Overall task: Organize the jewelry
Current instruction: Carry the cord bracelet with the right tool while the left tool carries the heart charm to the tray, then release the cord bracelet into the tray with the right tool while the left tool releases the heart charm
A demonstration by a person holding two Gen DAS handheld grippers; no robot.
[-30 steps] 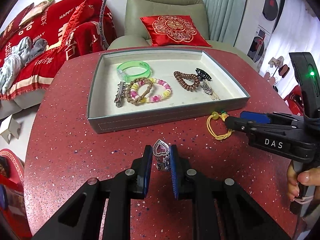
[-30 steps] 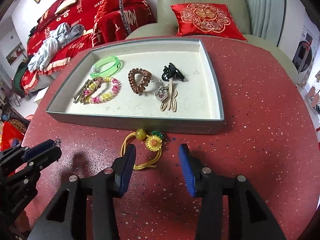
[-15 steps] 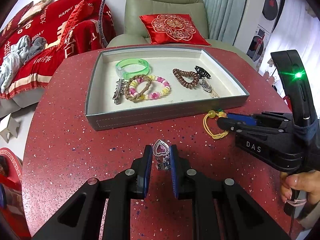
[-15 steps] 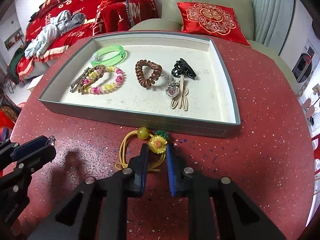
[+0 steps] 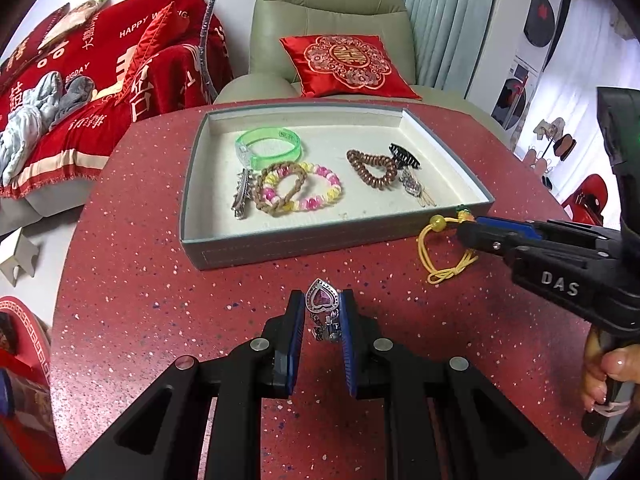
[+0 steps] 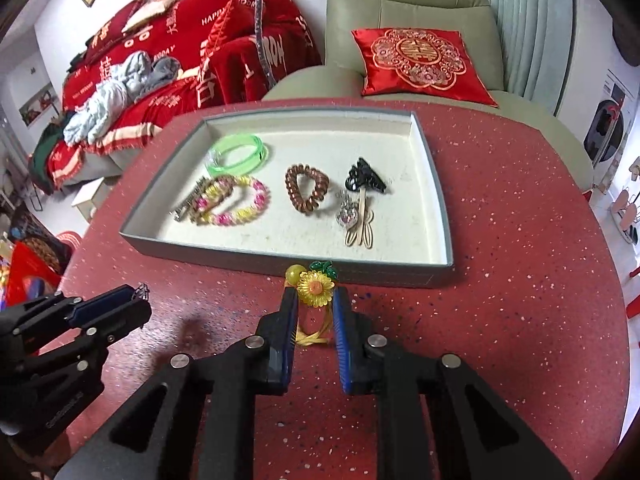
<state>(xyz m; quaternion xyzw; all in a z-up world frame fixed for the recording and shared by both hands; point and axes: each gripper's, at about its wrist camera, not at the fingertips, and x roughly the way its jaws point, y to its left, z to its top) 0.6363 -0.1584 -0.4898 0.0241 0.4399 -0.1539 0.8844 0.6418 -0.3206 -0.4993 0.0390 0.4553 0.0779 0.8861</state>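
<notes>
Right gripper [image 6: 314, 306] is pinching the yellow cord bracelet [image 5: 442, 254] just behind its sunflower charm [image 6: 315, 288], its jaws having just been closing onto the cord; the loop is hanging down between the pads, with its far end apparently trailing near the counter [image 6: 520, 320]. Left gripper [image 5: 322, 314] is pinching the heart pendant [image 5: 321, 299], jaws pressed close on its sides, the short chain dangling beneath. Both are sitting just in front of the grey tray's [image 6: 280, 258] near wall.

Tray is already holding a green bangle [image 6: 238, 154], a beaded bracelet [image 6: 236, 202] overlapping a braided band and a metal clip, a brown coil hair tie [image 6: 307, 189], a black claw clip [image 6: 366, 180], and a second pendant lying on a wooden hairpin. The right part of the tray floor is lying bare.

Risks, as judged from here:
- Cord is thin and springy; the grip is catching only a strand or two, so it could be slipping out during the carry over the wall.
- Hanging loop could be snagging on the tray's near wall if not lifted high enough, dragging the tray or pulling the bracelet free.
- Pendant's dangling chain may be swinging and hooking onto pieces already in the tray.
- Both grippers heading for the tray together could be colliding.
</notes>
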